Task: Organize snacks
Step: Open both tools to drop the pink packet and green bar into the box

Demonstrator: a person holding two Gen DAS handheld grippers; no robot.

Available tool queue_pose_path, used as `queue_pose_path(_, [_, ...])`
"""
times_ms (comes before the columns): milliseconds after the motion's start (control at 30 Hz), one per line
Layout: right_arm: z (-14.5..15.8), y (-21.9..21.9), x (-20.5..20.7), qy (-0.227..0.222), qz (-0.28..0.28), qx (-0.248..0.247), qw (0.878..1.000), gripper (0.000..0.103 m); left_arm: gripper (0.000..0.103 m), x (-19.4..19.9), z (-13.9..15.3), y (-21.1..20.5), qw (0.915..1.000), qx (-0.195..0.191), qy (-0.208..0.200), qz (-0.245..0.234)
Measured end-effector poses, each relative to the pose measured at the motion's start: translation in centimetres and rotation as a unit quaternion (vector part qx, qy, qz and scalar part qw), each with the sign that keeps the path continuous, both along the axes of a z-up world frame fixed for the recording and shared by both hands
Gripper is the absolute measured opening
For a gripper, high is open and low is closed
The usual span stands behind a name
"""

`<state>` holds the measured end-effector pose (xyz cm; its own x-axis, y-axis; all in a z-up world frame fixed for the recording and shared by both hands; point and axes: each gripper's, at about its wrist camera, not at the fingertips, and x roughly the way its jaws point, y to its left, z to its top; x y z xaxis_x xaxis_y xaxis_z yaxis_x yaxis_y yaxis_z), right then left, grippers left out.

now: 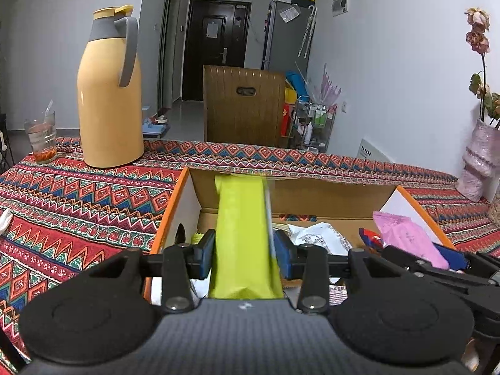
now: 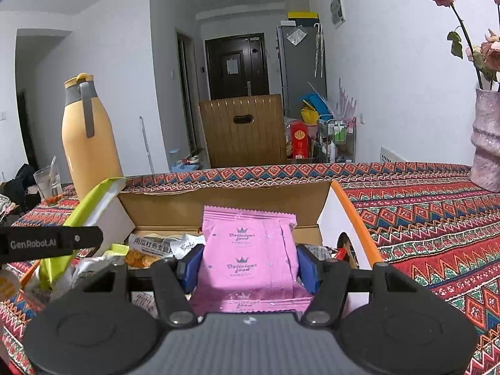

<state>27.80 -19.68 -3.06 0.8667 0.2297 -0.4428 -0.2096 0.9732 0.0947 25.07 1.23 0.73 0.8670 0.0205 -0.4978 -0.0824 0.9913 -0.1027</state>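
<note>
Both claws are being held over an open cardboard box (image 2: 225,201) standing near the middle of the tabletop (image 2: 422,218). A long green packet (image 1: 243,234) is being gripped between the pads of the left claw (image 1: 245,250), its long axis running forward over the box toward the far wall. A pink packet (image 2: 248,256) is being clamped in the right claw (image 2: 248,268), upright and just above the box's right half. Loose snack wrappers (image 2: 156,247) are lying inside. Judging by this, both packets are about to be lowered straight down.
</note>
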Motion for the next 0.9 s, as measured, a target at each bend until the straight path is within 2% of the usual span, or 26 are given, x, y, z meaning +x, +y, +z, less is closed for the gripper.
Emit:
queue_pose_path(133, [0.1, 0.0, -0.1, 0.002, 0.000, -0.001, 1.000, 0.062, 0.062, -0.6, 0.5, 0.1, 0.9998, -0.004, -0.017, 0.005])
queue_pose_path(167, [0.2, -0.1, -0.2, 0.002, -0.001, 0.001, 1.000, 0.068, 0.065, -0.7, 0.6, 0.2, 0.9997, -0.008, -0.020, 0.006])
queue_pose_path(200, [0.2, -0.2, -0.2, 0.004, -0.002, 0.005, 1.000, 0.080, 0.079, -0.8, 0.7, 0.3, 0.9997, -0.012, -0.022, 0.008])
queue_pose_path(233, [0.2, -0.3, -0.3, 0.005, -0.003, 0.008, 1.000, 0.086, 0.095, -0.9, 0.7, 0.4, 0.9995, -0.013, -0.025, 0.015])
queue_pose_path(267, [0.2, -0.4, -0.3, 0.006, -0.005, 0.010, 1.000, 0.097, 0.102, -1.0, 0.8, 0.5, 0.9992, -0.013, -0.030, 0.022])
queue_pose_path(333, [0.2, -0.6, -0.4, 0.006, -0.010, 0.012, 1.000, 0.103, 0.103, -1.4, 1.1, 0.6, 0.9987, -0.015, -0.039, 0.030])
queue_pose_path(567, [0.1, -0.9, -0.2, 0.012, -0.017, 0.015, 1.000, 0.103, 0.103, -1.1, 1.0, 0.8, 0.9988, -0.015, -0.028, 0.036])
queue_pose_path(900, [0.8, -1.1, -0.9, 0.003, -0.022, 0.015, 1.000, 0.103, 0.103, -1.8, 2.0, 0.5, 0.9984, -0.016, -0.039, 0.038])
